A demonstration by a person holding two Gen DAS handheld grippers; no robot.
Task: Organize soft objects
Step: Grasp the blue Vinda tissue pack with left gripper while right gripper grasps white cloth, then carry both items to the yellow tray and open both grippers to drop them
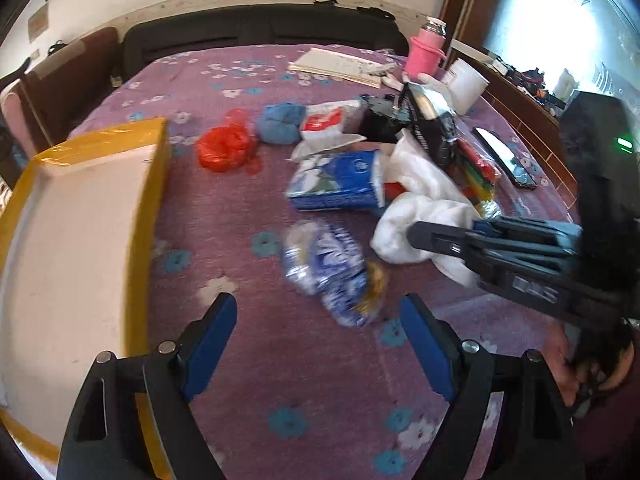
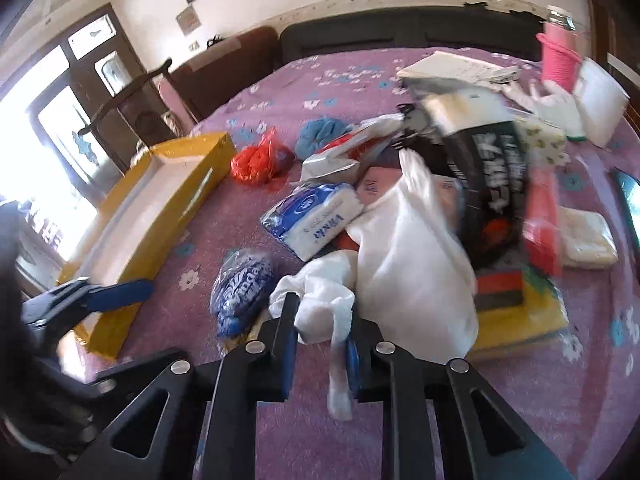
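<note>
Right tool [image 2: 320,320] clenched on crumpled white cloth [image 2: 416,264]; left tool [image 1: 316,340] released, hovering nearer than the cloth. Risk: cloth's trailing folds drag the black printed foil bag [image 2: 492,184] just behind it, or the thin pinch slips.

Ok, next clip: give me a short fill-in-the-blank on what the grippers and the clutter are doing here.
1. The right gripper is shut on a ____ cloth.
2. The left gripper is ____, holding nothing.
3. The long open box at the table's left has ____ taped edges.
4. The crumpled plastic bag beside the blue cloth ball is ____.

Missing words: white; open; yellow; red
</note>
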